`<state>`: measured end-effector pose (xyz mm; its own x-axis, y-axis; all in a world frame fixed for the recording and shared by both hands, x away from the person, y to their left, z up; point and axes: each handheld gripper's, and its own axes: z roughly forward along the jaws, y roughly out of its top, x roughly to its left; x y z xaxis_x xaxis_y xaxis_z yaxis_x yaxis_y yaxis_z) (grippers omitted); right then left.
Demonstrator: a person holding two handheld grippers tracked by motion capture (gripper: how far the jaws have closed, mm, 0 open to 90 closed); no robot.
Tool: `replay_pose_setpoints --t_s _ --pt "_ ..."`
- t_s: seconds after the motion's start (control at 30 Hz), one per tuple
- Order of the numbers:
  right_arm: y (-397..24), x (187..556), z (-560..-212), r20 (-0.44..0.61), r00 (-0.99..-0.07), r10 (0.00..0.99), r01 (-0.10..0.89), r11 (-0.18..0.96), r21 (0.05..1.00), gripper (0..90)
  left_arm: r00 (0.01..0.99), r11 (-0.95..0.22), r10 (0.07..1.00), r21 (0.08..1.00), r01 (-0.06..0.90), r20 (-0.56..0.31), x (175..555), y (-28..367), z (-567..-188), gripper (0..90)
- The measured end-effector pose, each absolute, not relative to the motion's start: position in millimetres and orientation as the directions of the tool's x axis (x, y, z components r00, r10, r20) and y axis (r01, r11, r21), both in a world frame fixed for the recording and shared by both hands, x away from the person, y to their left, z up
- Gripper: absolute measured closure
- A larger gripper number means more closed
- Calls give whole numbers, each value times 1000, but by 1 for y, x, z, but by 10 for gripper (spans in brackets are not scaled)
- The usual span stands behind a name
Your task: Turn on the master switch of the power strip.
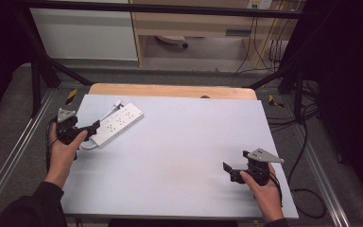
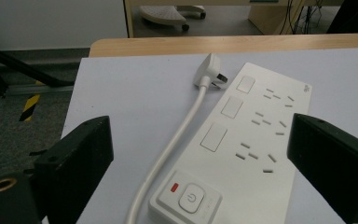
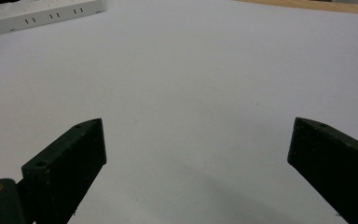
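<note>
My left gripper [image 1: 92,128] sits at the near left of the table [image 1: 179,156], its jaws spread wide and holding nothing. Seen from above, my left hand [image 1: 64,151] grips it from behind, and its tips reach the near end of a white power strip [image 1: 118,124]. In the left gripper view, the strip [image 2: 247,144] lies flat on the pale table [image 2: 130,93] and runs away from me between the two black jaws, neither of which touches it. The end closest to me carries a round power button [image 2: 192,199] with a small red mark beside it. Farther along are three blank square covers and three groups of socket slots. The strip's white cord [image 2: 175,140] leaves the near end, runs along the left side of the strip, and ends in a white plug [image 2: 209,70] lying on the table just beside the far end.

My right gripper [image 1: 236,171] is at the near right, well apart from the strip, held in my right hand [image 1: 264,187]. Its jaws are also spread wide around nothing, above bare table [image 3: 191,93]. In the right gripper view, the strip [image 3: 42,14] shows far off at the top left corner.
</note>
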<state>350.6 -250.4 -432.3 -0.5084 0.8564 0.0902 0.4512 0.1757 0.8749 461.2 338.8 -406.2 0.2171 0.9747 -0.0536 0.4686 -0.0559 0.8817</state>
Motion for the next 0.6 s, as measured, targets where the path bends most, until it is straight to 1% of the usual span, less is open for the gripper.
replay_pose_setpoints --t_s 0.43,0.53,0.57,0.6 --pt "-251 351 -433 98 -507 856 462 174 869 49 210 -72 977 868 491 -38 468 338 -413 140" --pt "-251 351 -433 97 -507 857 462 176 869 50 214 -78 976 867 492 -33 469 338 -414 173" --pt "-251 351 -433 98 -506 857 462 174 870 50 215 -79 976 867 492 -33 469 337 -414 209" --pt "-251 351 -433 98 -506 857 462 174 870 50 216 -81 976 866 493 -31 469 337 -414 209"
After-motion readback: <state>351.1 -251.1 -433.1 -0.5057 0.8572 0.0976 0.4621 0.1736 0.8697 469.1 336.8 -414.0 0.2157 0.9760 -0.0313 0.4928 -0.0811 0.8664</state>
